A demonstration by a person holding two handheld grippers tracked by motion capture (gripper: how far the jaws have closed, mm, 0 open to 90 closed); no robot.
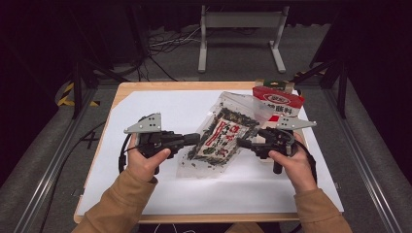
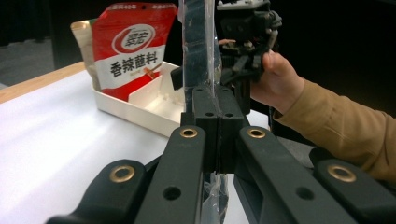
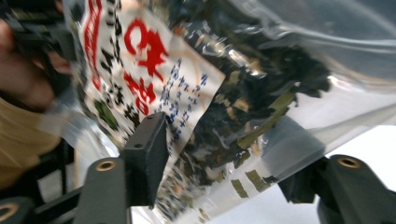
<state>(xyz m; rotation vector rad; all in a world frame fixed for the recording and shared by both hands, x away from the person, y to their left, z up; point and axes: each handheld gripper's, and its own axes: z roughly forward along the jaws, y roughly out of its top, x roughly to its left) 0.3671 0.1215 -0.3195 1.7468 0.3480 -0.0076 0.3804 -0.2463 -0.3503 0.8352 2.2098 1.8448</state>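
Note:
A clear bag of dark dried seaweed (image 1: pixel 221 138) with a white, red-lettered label hangs above the table between my two grippers. My left gripper (image 1: pixel 197 139) is shut on the bag's left edge; in the left gripper view its jaws (image 2: pixel 218 116) meet on the thin plastic (image 2: pixel 198 46), seen edge-on. My right gripper (image 1: pixel 240 142) is at the bag's right edge. In the right gripper view its jaws (image 3: pixel 224 144) stand wide apart with the bag (image 3: pixel 224 93) between them, one jaw in front and the other behind the plastic, neither pressing on it.
A red packet with white lettering (image 1: pixel 278 103) stands in a white divided tray (image 2: pixel 140 109) at the table's far right, with a tan packet behind it. A white sheet (image 1: pixel 160 107) covers the wooden table. A metal stand and cables lie on the floor beyond.

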